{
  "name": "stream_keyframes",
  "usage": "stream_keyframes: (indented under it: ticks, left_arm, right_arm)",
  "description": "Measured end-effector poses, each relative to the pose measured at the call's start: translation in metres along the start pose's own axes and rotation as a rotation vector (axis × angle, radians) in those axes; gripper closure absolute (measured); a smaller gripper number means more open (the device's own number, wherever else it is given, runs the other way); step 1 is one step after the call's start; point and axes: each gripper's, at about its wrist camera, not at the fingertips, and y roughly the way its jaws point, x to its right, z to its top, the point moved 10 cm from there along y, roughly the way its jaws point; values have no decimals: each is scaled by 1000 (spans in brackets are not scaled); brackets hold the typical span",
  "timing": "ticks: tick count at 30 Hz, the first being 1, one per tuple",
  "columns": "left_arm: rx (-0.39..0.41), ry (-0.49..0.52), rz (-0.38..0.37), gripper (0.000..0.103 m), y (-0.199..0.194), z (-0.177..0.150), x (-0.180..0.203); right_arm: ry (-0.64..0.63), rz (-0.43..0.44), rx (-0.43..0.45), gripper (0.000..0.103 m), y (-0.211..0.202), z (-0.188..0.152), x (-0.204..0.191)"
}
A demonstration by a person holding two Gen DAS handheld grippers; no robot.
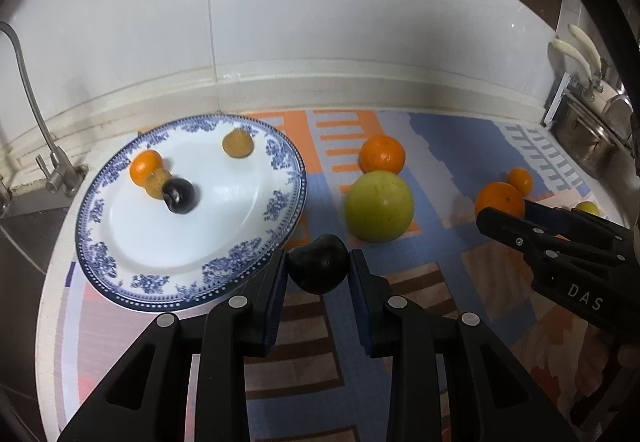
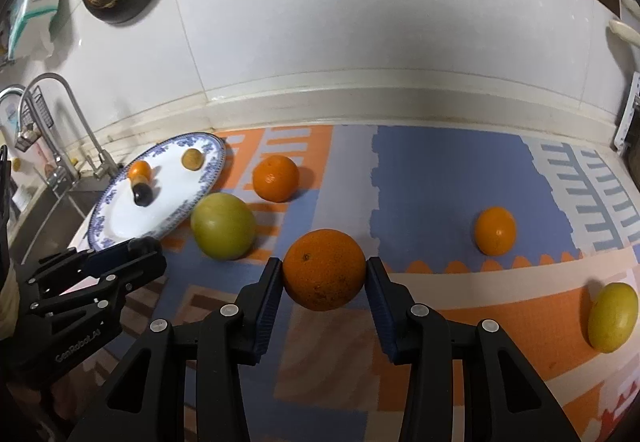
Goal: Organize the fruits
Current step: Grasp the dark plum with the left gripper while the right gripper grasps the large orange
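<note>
Your left gripper (image 1: 318, 269) has its pads pressed to both sides of a dark plum (image 1: 318, 266), just off the near rim of the blue-patterned plate (image 1: 192, 284). On that plate you have a small orange (image 1: 145, 167), a second dark plum (image 1: 180, 195), a tan fruit between them and a brown round fruit (image 1: 237, 143) apart near the far rim. To your right on the patterned mat (image 1: 460, 146) a green apple (image 1: 379, 205) sits against an orange (image 1: 382, 153), and your right gripper (image 1: 516, 212) reaches in from the right edge, its fingers around another orange (image 1: 498, 198).

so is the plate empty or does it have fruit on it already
Not empty. The plate holds four small fruits: a small orange, a tan fruit, another tan one and a dark plum.
</note>
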Motion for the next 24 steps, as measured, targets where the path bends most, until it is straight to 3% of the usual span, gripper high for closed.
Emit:
stream_keyframes:
  ticks: [16,24]
  left_arm:
    - [109,-51,13,73,-57,17,-28]
    - [137,-82,59,73,-76,18,-56]
  right_arm:
    - [-97,68,91,60,-43,27,-55]
    - [-160,119,126,60,-51,39,-94]
